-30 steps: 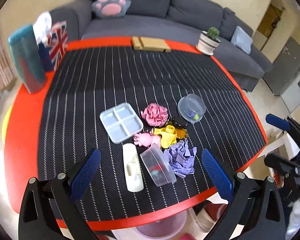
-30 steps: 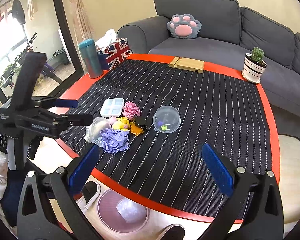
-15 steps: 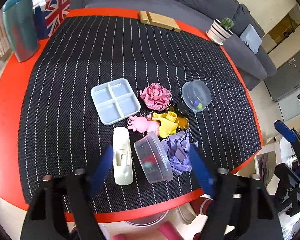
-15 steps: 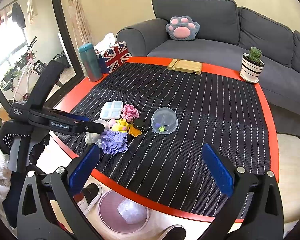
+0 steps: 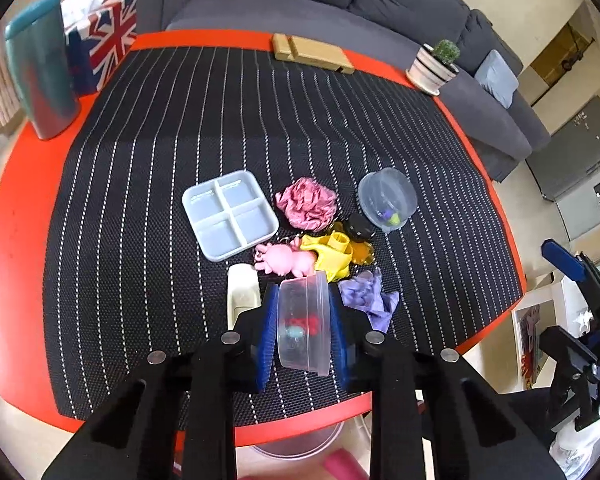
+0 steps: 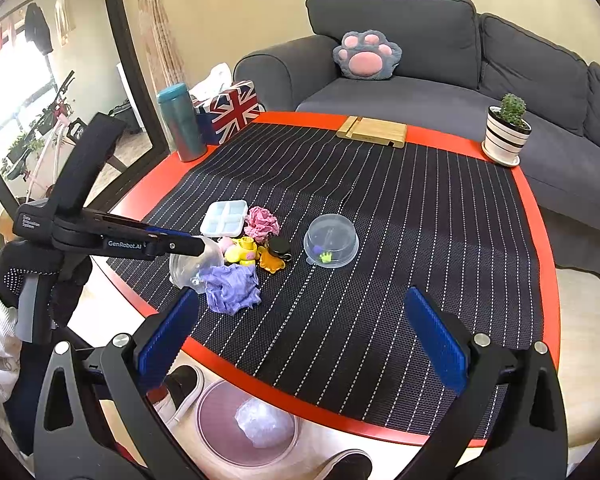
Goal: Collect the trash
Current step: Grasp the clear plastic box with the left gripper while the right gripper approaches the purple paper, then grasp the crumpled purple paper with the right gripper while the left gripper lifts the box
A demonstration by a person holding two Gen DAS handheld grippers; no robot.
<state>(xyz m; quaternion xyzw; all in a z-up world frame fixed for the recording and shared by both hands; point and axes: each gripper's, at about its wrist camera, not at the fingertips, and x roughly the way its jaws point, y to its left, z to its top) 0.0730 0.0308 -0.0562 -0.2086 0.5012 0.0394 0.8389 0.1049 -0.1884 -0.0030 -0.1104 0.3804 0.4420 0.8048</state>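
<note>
A: Closing on the tub (image 5: 304,322), the left tool (image 5: 303,330) has just been narrowing its jaws, and its blue pads now sit against the tub's two sides. The tub lies tipped on its side at the near edge of the worktop (image 5: 28,200), directly ahead of the left tool, its long axis running along the fingers.

B: And the right tool (image 6: 304,336)?

A: Wide, nothing between its pads, hovering over the near rim, well apart from the clutter. The left hand is plainly nearer.

B: Where does the tub go?

A: Judged from the task, into the bin (image 6: 248,428) on the floor, just below the worktop edge, toward the person. A purple wad (image 5: 370,298) lies just beside the tub on the right, a white holder (image 5: 242,290) on the left; either could catch on the jaws on the lift.
</note>
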